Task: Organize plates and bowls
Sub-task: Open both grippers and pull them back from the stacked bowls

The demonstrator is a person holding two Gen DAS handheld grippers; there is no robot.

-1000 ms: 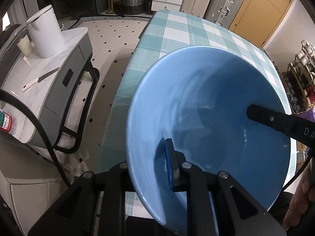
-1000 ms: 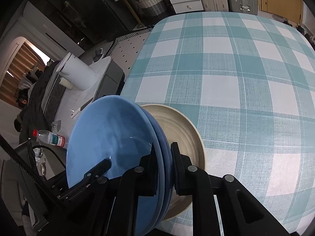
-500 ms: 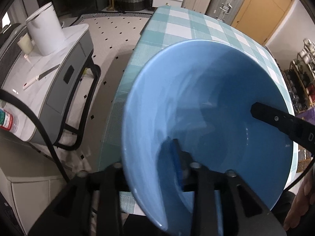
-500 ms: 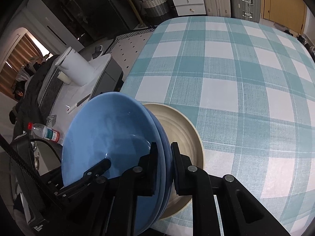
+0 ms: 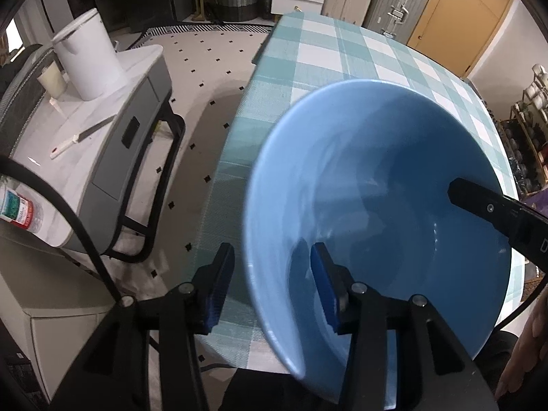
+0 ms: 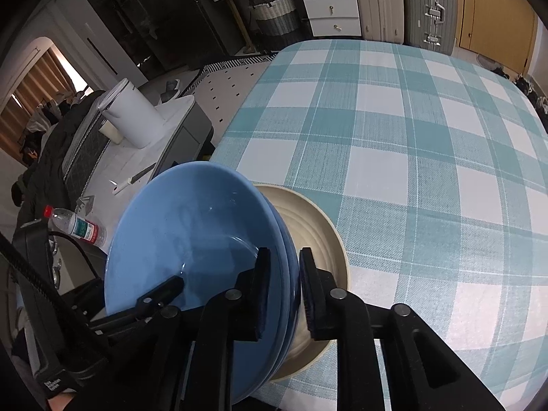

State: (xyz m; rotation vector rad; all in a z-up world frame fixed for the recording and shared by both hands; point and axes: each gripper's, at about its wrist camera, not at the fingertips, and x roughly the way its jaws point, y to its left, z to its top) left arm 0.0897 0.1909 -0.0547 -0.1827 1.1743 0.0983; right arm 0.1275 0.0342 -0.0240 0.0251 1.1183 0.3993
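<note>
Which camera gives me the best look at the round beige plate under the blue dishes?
The right wrist view: the round beige plate lies on the checked tablecloth, its ridged inside and rim exposed beside the blue dishes. The left wrist view shows none of it; blue fills that frame.

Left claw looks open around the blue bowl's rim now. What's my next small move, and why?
Probably back the left claw off the rim of the glossy blue ceramic bowls. Its fingers stand apart on either side of the rim, while the right claw is shut on the stack, held tilted over the beige ribbed plate on the checked tablecloth.
</note>
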